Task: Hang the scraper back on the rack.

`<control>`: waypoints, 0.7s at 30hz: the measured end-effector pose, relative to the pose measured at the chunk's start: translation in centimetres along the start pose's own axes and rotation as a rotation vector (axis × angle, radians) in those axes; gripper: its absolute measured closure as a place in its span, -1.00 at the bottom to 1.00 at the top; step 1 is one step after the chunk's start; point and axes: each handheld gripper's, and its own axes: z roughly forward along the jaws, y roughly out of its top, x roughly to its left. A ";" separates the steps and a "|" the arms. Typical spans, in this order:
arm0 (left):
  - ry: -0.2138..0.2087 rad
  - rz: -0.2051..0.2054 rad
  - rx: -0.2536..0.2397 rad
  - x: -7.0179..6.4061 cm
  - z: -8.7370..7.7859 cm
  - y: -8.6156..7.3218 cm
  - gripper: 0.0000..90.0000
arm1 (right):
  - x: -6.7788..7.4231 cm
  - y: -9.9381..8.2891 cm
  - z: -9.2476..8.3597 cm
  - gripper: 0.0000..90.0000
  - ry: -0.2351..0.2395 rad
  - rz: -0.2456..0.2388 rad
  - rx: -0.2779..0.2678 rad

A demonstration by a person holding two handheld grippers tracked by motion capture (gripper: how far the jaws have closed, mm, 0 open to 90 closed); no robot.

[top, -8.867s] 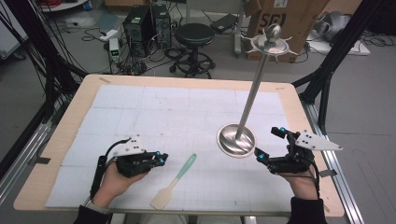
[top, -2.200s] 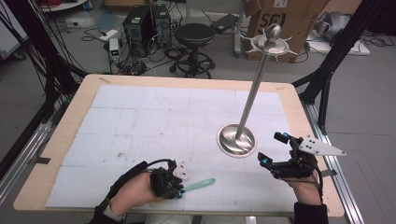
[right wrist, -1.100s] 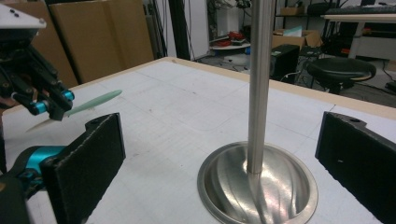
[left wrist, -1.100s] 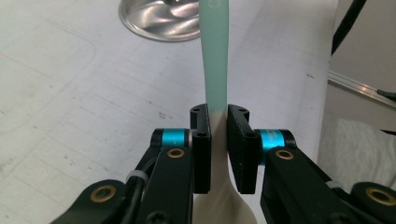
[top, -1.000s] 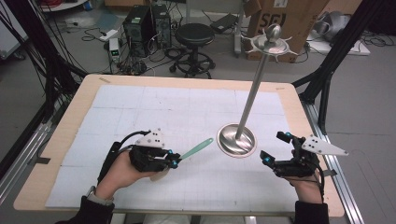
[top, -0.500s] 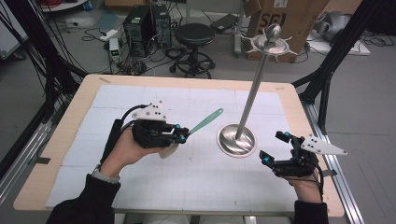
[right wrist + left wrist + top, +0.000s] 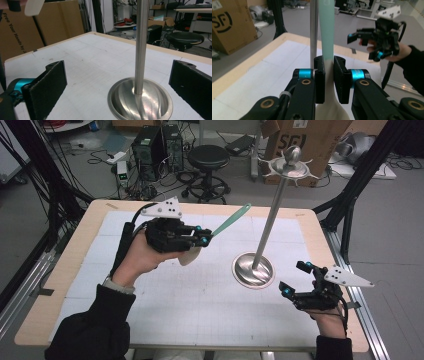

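Hanging, probably, was the step: left gripper [image 7: 204, 240] pinched spatula [image 7: 227, 221] by its neck; stand [image 7: 270, 222] at three o'clock; right gripper [image 7: 296, 279] spread. Advised steady aim at hooks.

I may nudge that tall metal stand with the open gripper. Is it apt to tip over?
Probably, if pushed high: the metal stand is one slim pole over a modest round base. A low push at the base would more likely slide it, since polished metal on the table looks slippery.
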 end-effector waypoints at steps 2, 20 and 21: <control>0.000 0.005 -0.014 0.2 -0.1 0.8 0.79 | 0.0 0.0 -0.1 -0.99 0.000 0.005 -0.001; 0.008 0.030 -0.087 0.4 0.4 4.6 0.79 | -0.2 -0.1 -0.4 -0.99 -0.002 0.014 -0.008; 0.014 0.031 -0.089 0.4 0.5 4.6 0.78 | -0.3 -0.1 -0.4 -0.99 -0.001 0.014 -0.008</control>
